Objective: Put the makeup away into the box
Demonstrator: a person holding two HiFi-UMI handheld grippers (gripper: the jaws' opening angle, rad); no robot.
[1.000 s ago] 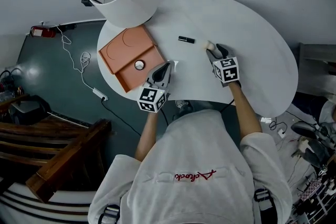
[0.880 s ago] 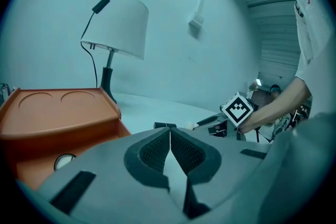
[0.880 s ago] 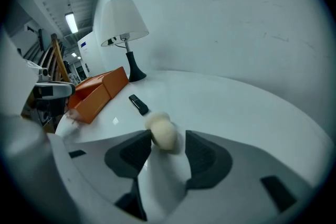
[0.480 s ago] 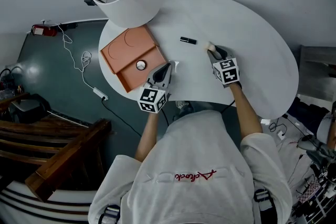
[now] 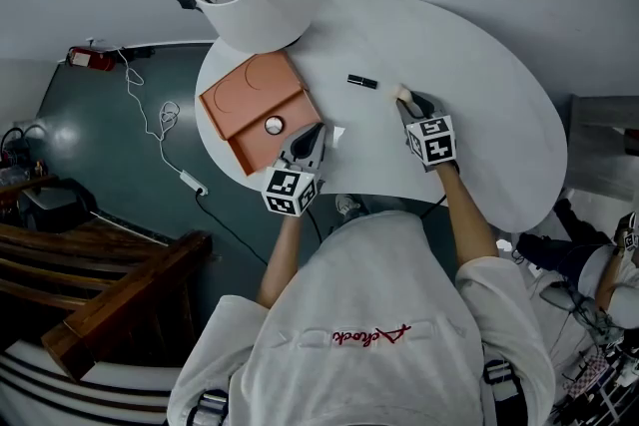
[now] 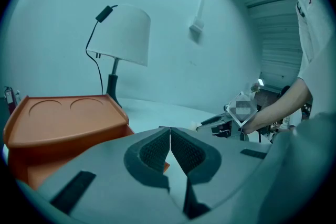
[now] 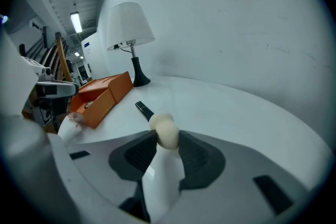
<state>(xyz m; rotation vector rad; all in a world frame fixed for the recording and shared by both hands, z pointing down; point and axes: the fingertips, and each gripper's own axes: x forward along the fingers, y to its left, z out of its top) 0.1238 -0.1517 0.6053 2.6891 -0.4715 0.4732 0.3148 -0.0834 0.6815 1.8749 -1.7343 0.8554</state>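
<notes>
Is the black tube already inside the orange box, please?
No, the black tube lies on the bare white table, clearly apart from the orange box.

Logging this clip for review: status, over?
Left gripper shut, empty, beside orange box. Right gripper jaws just closing on makeup sponge, pads touching. Black tube lies on table beside sponge.

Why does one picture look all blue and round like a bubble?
Left gripper view: a blue-green tint covers everything; the wide lens rounds the picture and darkens its corners. Right gripper view: same rounding, whiter light, the makeup sponge looms big. Head view: clear, evenly lit.
</notes>
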